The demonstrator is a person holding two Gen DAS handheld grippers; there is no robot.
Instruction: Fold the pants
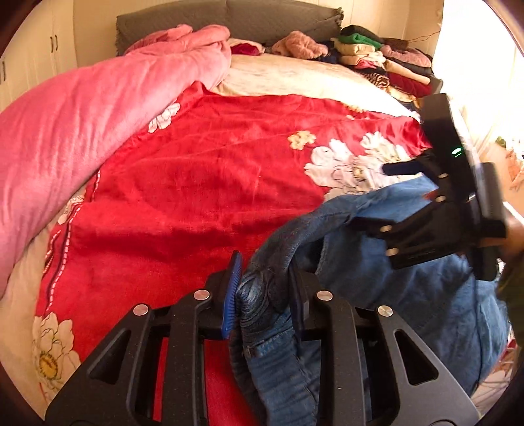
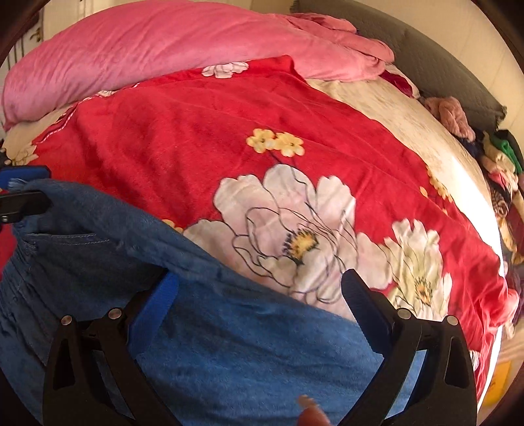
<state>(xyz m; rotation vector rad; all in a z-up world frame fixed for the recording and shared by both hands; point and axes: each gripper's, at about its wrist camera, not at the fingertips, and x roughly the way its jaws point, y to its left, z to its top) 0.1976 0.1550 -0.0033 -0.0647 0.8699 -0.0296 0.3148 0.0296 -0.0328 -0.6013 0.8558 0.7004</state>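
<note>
We see a big bed [image 1: 294,78] with a red flower blanket [image 1: 196,170] spread over it. A fat pink quilt [image 1: 82,124] lies along one side. A pile of folded clothes [image 1: 376,59] sits in the far corner by the grey headboard [image 1: 229,16]. The blue jeans [image 1: 425,295] are bunched up at the near edge of the bed, on the red blanket. Our left claw [image 1: 262,295] is pinching a thick fold of the jeans tight. Our right claw [image 2: 258,295] is wide apart, with the jeans lying between its fingers, and it is not squeezing them.
</note>
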